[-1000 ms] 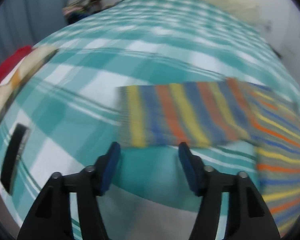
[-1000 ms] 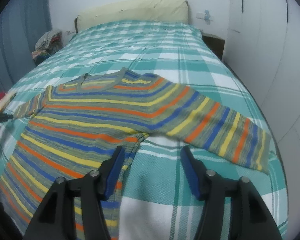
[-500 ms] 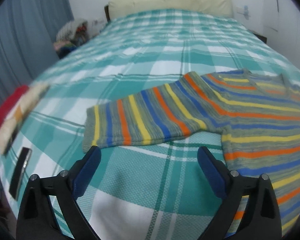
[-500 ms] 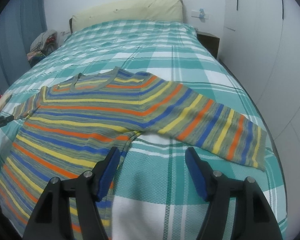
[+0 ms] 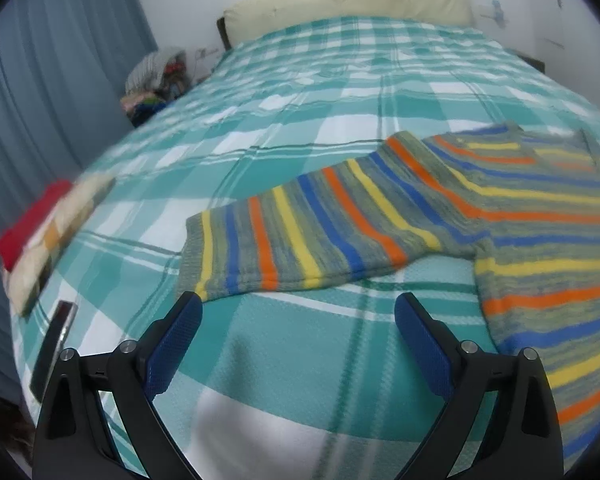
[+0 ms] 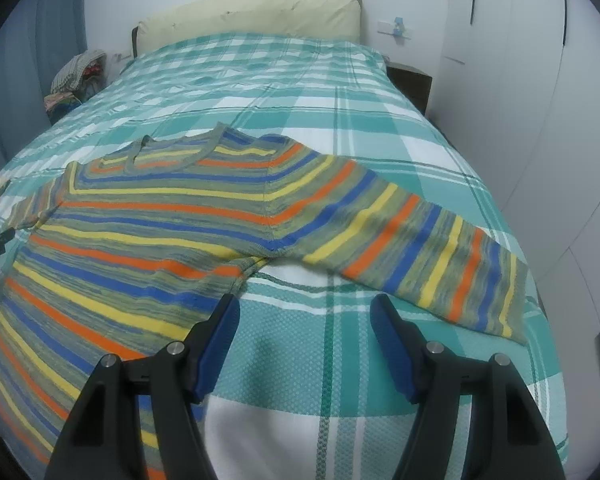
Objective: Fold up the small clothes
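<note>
Striped knit sweater (image 6: 172,232), orange, yellow, blue and grey-green: lies flat on teal-and-white checked bedspread (image 6: 340,360), both sleeves spread out. Left gripper (image 5: 298,316): jaws spread wide, empty, above the bedspread just short of one sleeve cuff. Right gripper (image 6: 304,316): jaws parted, empty, near the underarm of the other sleeve. Cream pillow (image 6: 252,12) at bed head. Folded red-and-cream cloth (image 5: 48,232) at bed edge.
</note>
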Demonstrator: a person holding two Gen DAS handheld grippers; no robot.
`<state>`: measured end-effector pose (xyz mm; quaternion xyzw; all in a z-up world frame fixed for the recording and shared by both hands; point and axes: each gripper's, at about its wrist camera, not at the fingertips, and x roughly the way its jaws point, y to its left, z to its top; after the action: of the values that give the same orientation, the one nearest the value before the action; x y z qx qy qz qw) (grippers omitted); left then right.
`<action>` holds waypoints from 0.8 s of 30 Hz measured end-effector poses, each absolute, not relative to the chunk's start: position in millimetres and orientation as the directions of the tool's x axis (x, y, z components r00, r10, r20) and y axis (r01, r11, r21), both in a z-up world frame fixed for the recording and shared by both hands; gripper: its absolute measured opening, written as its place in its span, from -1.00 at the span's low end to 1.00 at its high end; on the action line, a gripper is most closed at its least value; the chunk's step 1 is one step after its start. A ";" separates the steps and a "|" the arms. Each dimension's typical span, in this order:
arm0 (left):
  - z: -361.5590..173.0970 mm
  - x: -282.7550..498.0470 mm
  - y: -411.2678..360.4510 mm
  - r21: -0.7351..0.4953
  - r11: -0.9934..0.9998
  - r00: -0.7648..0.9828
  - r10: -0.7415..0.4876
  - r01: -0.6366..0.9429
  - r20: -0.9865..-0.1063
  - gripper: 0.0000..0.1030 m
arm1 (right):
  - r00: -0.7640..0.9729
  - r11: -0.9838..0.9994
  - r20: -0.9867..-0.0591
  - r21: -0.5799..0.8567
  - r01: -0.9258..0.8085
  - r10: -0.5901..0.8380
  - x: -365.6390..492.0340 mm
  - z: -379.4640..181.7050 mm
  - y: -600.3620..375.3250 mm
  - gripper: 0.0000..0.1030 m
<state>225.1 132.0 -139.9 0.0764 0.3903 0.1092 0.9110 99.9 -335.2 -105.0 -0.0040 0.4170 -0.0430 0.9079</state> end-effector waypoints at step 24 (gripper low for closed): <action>-169.1 234.4 261.6 -0.201 0.892 0.534 0.053 -0.406 -0.844 -0.94 | 0.675 0.994 -0.731 -0.071 0.077 -0.105 96.1 -95.2 -337.7 0.31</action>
<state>234.4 261.6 -169.1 -0.1902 0.4636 0.1342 0.8549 96.2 -337.7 -95.2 -0.0170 0.4001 -0.0498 0.9149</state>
